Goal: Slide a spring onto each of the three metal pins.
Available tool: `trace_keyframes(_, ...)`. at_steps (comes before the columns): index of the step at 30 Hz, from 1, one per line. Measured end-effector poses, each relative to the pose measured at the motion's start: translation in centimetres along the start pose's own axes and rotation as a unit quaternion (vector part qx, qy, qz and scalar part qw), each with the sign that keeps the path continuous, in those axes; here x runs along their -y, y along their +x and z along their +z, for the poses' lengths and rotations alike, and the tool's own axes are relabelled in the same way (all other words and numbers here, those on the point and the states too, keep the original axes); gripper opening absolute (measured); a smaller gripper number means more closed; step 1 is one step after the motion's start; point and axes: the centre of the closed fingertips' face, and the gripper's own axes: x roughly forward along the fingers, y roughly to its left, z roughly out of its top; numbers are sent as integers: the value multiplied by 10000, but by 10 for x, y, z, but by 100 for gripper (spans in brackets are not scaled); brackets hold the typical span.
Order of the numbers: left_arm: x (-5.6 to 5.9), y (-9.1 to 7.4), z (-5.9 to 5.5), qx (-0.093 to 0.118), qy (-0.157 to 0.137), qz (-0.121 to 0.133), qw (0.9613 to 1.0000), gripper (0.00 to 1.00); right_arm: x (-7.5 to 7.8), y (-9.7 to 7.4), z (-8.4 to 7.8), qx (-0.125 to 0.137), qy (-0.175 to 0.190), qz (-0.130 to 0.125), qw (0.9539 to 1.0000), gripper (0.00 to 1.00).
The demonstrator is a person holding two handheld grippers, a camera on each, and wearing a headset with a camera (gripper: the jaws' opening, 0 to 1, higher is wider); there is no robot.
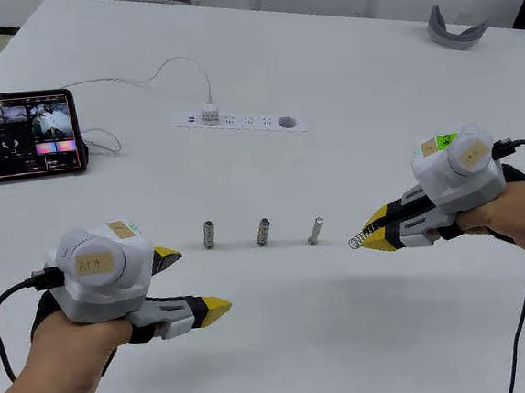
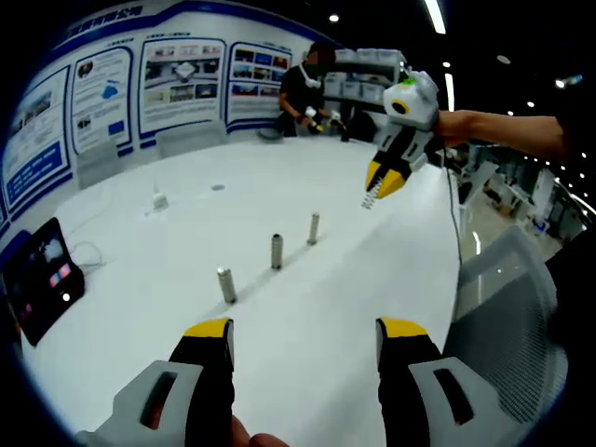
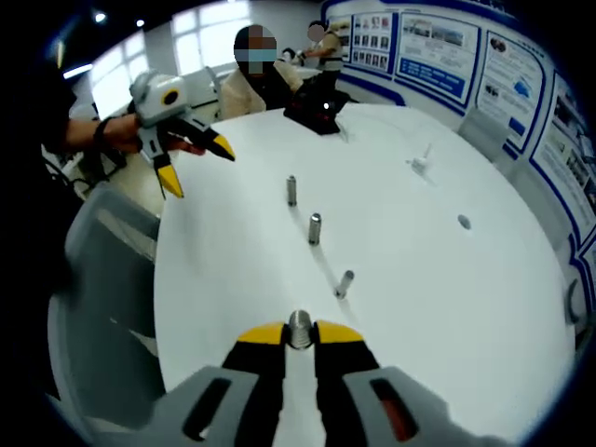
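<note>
Three short metal pins stand in a row on the white table [image 1: 348, 336]. The left pin [image 1: 209, 235] and middle pin [image 1: 264, 231] look ribbed, as if wrapped in springs; the right pin [image 1: 315, 230] looks smooth. My right gripper [image 1: 369, 237] hovers just right of the smooth pin, shut on a small spring [image 1: 358, 240] that sticks out of its tips toward the pin. The spring [image 3: 298, 328] sits between the yellow tips, with the nearest pin [image 3: 345, 282] just beyond. My left gripper [image 1: 192, 281] is open and holds nothing, in front and to the left of the row [image 2: 277, 250].
A tablet [image 1: 18, 135] lies at the far left with a cable running to a white power strip [image 1: 238, 121] behind the pins. A grey curved band [image 1: 455, 31] rests at the far right. People stand at the table's far end [image 3: 251, 65].
</note>
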Motion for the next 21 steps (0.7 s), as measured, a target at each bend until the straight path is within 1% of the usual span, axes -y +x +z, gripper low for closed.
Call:
trace_keyframes(6,-4,-8,-5,-6,-73,64,10000,70,8,12,0,-147,-20,0,9999,13)
trace_keyframes(13,-7,-15,-13,-18,-196,154,9997,71,24,21,3,-253,-53,-22,9997,13)
trace_keyframes(19,-8,-18,-19,-45,-245,190,9995,73,34,29,8,-337,-108,-21,9994,13)
trace_keyframes(21,-10,-20,-20,-39,-279,221,9994,73,37,32,11,-344,-115,-13,9993,13)
